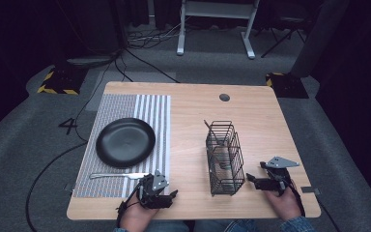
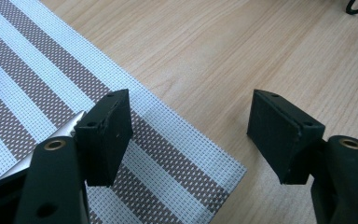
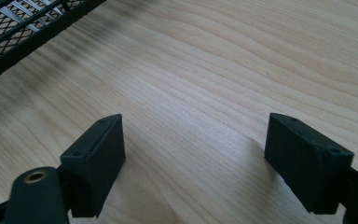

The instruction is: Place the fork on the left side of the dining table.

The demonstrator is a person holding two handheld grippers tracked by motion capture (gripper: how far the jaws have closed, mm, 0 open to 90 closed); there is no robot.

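A black round plate [image 1: 125, 142] rests on a striped woven placemat [image 1: 125, 140]. Below the plate a silver knife [image 1: 117, 175] lies across the mat, its tip [image 2: 70, 127] just left of my left jaw. My left gripper [image 1: 166, 195] [image 2: 189, 133] is open over the mat's near right corner, nothing between its jaws. A black wire cutlery basket [image 1: 224, 157] [image 3: 23, 28] stands mid-table with cutlery inside. My right gripper [image 1: 252, 180] [image 3: 193, 163] is open over bare wood just right of the basket, holding nothing.
The wooden table [image 1: 261, 121] has a cable hole [image 1: 224, 97] near its far edge. Beyond it, grey carpet [image 1: 24, 125] carries cables and the white legs of a desk frame [image 1: 217, 29]. Bare wood lies between mat and basket.
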